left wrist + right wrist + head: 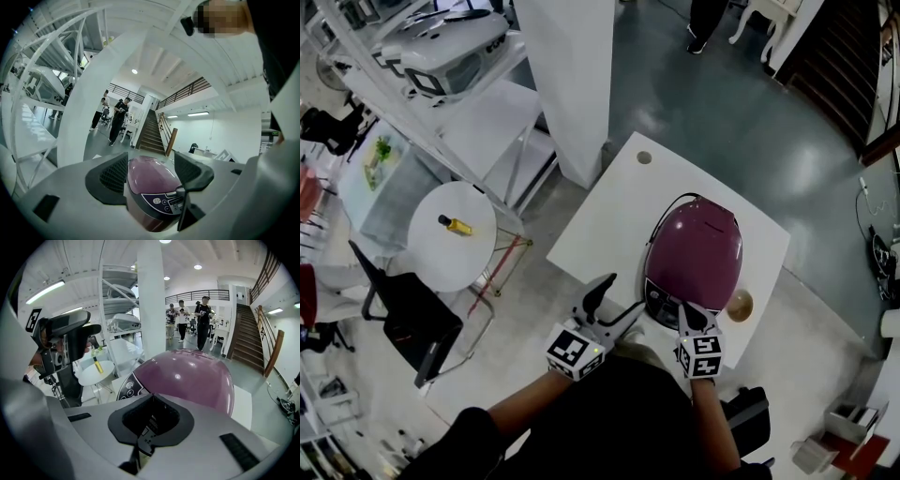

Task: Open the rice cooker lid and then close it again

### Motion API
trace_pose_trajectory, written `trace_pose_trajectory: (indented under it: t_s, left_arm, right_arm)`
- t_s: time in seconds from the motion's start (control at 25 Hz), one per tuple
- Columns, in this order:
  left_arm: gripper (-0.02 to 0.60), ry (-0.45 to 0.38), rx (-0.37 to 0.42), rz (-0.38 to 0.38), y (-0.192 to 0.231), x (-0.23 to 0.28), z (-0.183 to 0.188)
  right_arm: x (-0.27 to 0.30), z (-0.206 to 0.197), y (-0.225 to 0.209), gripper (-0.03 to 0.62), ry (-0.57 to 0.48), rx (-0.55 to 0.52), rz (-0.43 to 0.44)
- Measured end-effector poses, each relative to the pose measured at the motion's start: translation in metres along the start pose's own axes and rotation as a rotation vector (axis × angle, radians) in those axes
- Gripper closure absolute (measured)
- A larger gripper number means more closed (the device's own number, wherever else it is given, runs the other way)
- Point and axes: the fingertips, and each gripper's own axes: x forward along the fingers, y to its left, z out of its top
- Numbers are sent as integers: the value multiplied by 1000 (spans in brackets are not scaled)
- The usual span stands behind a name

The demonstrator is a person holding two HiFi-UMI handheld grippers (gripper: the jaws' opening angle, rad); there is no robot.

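The purple rice cooker stands on the white table with its lid down. My right gripper is shut and empty. Its tips point down at the cooker's front edge, by the silver button above the control panel. Its dark fingers show in the left gripper view, standing on that front edge. My left gripper hovers open just left of the cooker's front, touching nothing. The cooker shows between its pads.
A brownish round thing lies on the table right of the cooker. A white column rises behind the table. To the left stand a small round table with a yellow item, a black chair and white shelving. People stand far off.
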Motion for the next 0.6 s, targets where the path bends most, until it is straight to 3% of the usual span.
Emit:
trace_pose_trajectory:
  t_s: [0.36, 0.6]
  left_arm:
    - [295, 2, 1, -14, 2, 5, 0]
    - [295, 5, -6, -28, -4, 10, -2]
  right_arm:
    - [0, 0, 4, 594, 5, -80, -38]
    - [0, -2, 4, 594, -1, -48, -85]
